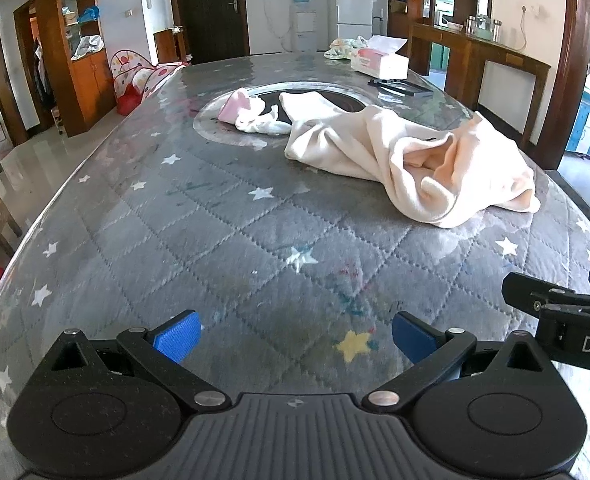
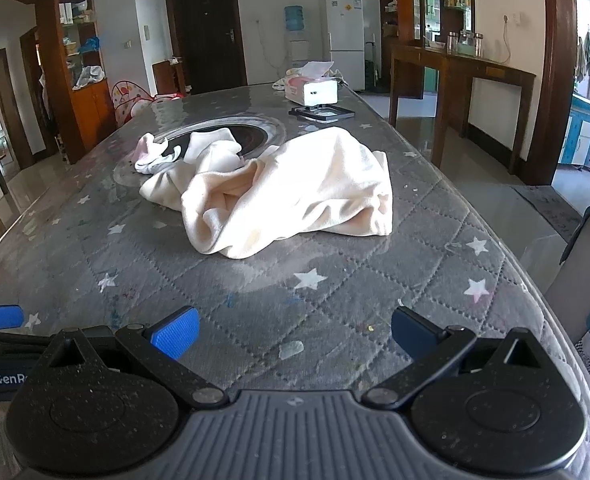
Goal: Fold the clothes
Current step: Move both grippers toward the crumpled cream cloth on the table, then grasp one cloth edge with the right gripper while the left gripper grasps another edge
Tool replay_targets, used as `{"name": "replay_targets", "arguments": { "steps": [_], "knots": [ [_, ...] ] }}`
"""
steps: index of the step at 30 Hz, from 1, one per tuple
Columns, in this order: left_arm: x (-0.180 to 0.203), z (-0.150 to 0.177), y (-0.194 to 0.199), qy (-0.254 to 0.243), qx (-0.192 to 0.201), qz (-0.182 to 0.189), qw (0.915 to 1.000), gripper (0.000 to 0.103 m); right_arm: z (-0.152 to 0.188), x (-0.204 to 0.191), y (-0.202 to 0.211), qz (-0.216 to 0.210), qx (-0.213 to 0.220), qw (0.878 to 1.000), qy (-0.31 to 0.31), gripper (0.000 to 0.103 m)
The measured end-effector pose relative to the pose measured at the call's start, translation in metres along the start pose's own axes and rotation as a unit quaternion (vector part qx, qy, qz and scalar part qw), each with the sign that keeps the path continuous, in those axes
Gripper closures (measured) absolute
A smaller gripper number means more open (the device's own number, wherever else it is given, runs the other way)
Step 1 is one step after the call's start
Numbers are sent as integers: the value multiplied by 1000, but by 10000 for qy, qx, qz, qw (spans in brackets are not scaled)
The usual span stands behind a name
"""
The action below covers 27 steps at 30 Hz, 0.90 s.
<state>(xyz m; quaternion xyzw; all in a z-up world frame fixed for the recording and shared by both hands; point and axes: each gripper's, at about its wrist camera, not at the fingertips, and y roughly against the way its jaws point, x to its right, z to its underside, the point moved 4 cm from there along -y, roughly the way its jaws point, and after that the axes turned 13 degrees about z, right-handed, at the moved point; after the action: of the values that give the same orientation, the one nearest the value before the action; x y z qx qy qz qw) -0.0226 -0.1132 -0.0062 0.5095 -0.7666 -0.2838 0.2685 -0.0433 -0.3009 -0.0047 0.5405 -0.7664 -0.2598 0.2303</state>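
Both grippers' fingers (image 1: 177, 340) (image 2: 174, 336) gape wide, empty; crumpled cream garment (image 2: 287, 188), perhaps trousers, lies well ahead.

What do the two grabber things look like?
Both are black, with round discs, linked bars and a ribbed grey base. The left gripper and right gripper have blue textured pads. White letters mark each gripper's side, seen from the other's camera.
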Motion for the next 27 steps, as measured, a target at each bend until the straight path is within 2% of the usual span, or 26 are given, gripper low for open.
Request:
{"name": "replay_targets", "arguments": {
  "steps": [22,27],
  "knots": [
    [1,-29,-34,8,-287,113,9995,0,-21,4,-35,17,-247,9996,-117,0],
    [1,-39,-39,-68,-262,174,9995,0,-27,7,-43,-136,-318,9991,-235,0]
  ]
}}
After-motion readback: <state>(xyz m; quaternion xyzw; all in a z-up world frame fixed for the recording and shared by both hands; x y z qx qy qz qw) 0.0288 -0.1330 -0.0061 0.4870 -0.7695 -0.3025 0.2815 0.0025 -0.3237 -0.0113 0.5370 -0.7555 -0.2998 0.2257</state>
